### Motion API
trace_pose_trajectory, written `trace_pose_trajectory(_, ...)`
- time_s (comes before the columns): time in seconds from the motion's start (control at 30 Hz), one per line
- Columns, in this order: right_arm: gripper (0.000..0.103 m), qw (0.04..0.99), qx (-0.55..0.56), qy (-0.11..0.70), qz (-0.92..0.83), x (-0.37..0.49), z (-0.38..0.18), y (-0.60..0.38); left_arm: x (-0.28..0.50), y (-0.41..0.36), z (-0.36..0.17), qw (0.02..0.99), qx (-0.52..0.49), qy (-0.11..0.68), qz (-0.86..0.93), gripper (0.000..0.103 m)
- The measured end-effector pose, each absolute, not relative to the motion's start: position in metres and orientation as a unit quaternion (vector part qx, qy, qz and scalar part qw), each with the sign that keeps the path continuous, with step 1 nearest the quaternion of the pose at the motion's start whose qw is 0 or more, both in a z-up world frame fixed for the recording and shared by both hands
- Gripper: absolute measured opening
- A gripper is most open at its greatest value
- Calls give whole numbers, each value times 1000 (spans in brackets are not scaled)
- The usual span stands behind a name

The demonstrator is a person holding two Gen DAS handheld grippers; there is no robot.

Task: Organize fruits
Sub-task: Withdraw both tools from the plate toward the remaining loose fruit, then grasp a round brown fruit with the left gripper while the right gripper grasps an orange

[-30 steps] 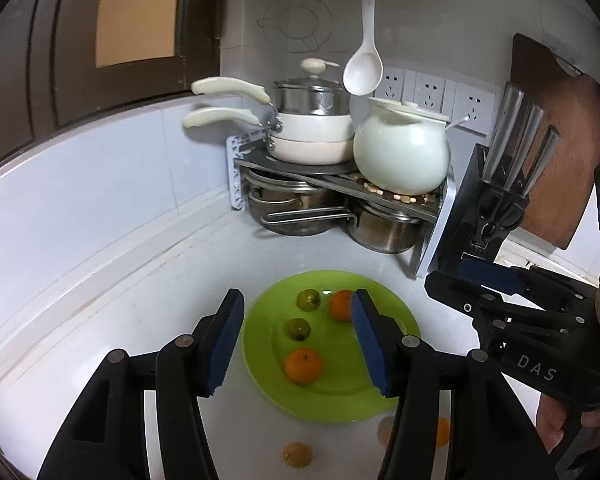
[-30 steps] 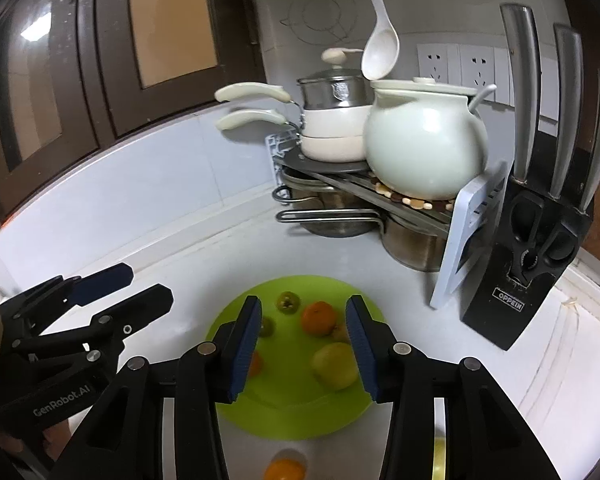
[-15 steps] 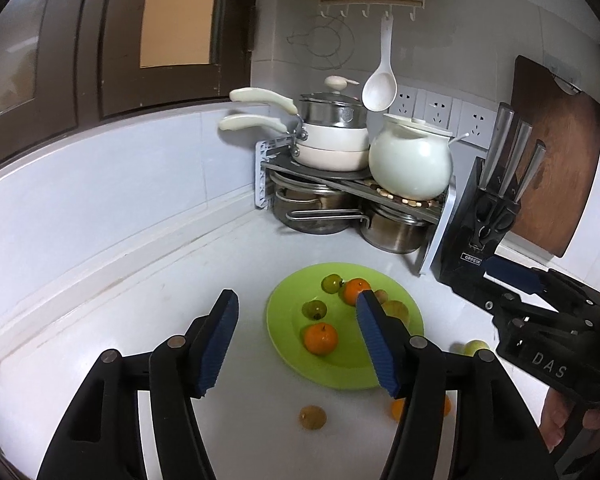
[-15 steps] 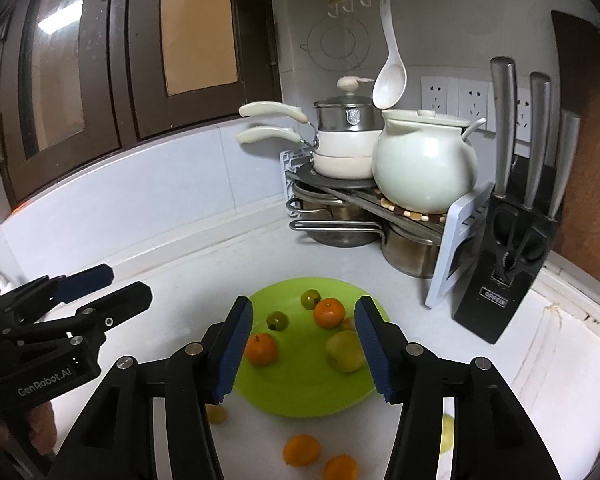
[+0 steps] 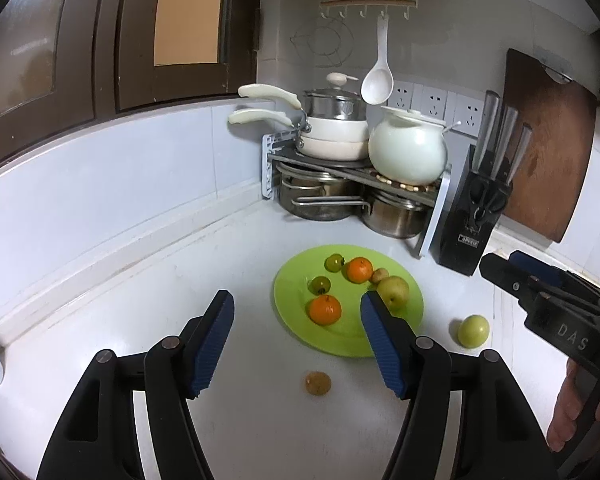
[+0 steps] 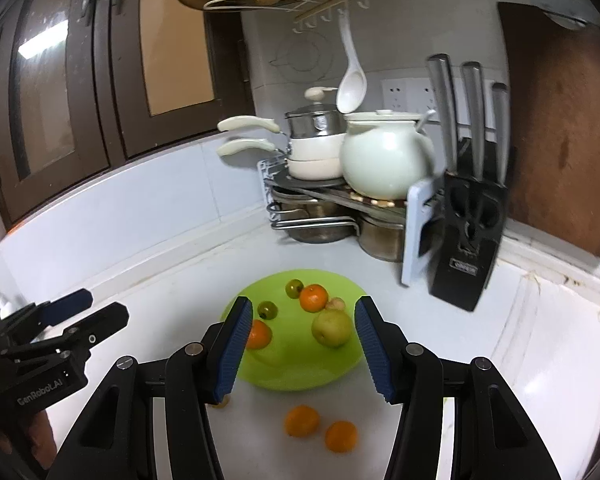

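Change since earlier frames: both grippers have drawn back and up from the green plate (image 5: 296,322), so loose fruit on the white counter (image 5: 148,304) now shows near its edge.
Left gripper (image 5: 296,338): jaws spread wide, blue pads empty, held above the counter in front of the plate.
Right gripper (image 6: 303,346): jaws likewise apart and holding nothing, over the plate's near rim; seen from the left wrist view at far right, beside the knife block (image 5: 474,226).
Plate contents: near orange (image 5: 325,310), far orange (image 5: 360,269), two small green fruits (image 5: 320,285) and (image 5: 334,262), a yellow-green pear (image 5: 393,292) touching a small brownish fruit (image 5: 379,275).
Fruit off the plate: green apple (image 5: 474,331) on the counter just right of the plate; small brown fruit (image 5: 318,382) in front of it; two oranges on the counter (image 6: 301,420) and (image 6: 341,436), side by side near the plate's front edge in the right wrist view.
Background: pot rack (image 5: 352,184) in the corner, carrying stacked pans and a white ceramic pot (image 5: 407,152); a white ladle (image 5: 378,80) hangs above.
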State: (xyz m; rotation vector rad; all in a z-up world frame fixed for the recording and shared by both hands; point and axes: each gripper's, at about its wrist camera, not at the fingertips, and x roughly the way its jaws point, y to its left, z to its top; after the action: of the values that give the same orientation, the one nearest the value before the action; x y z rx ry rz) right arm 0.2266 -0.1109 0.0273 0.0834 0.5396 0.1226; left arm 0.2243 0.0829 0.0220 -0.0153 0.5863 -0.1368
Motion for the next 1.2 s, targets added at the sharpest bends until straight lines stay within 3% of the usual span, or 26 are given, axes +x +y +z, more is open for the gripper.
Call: trace_pose_trajectory(1.2,54,916,26,398,29,213,-69,-128,217,67,-67,924,24,374,-82,65)
